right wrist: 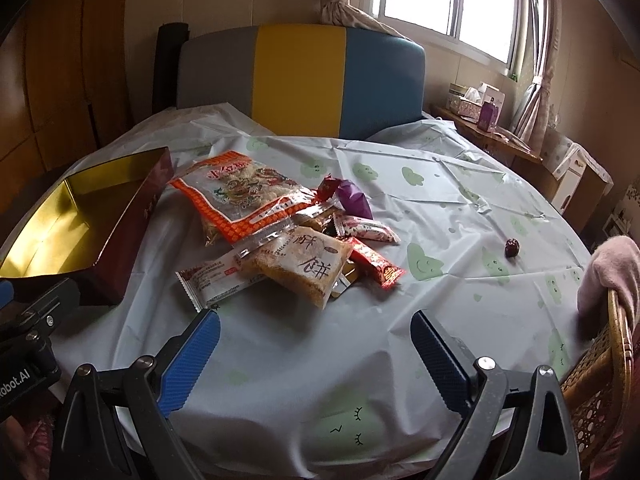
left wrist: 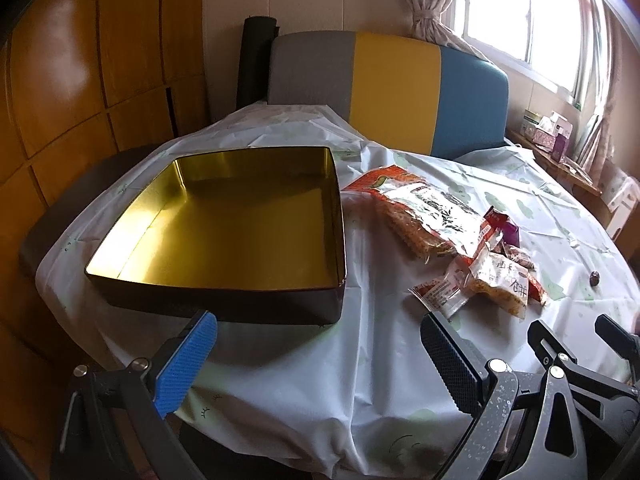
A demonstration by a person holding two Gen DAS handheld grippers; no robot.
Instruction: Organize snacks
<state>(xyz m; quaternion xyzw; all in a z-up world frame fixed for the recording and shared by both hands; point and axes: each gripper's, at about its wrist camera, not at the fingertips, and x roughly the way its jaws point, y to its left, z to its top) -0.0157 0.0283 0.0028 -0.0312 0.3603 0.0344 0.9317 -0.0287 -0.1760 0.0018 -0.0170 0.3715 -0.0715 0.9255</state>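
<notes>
Left wrist fisheye: the left gripper, its blue-padded fingers spread wide and holding nothing, hangs over the near edge of a round table draped in a pale plastic cloth printed with green clouds. A square, dark-sided tin box with a bare gold interior sits on the table's left half, its near wall just beyond the left finger and its left corner close to the table's rim. To the tin's right, just apart from its wall, lies the heap of wrapped snacks, led by a large orange-and-clear bag of noodle-like crisps.

From the right wrist camera, the right gripper is likewise spread wide and empty, with a bare stretch of cloth between its fingers and the heap. Nearest it are a clear pastry packet printed with large Chinese characters, "酥饼", lying over a white sachet with small, unreadable print, beside a red-and-gold bar wrapper and a crumpled purple wrapper. A small dark red fruit lies alone well to the right, on the open half of the cloth. A grey, yellow and blue chair back stands against the far edge. Part of the left gripper's body at the lower left of this view reads "obot.AI".
</notes>
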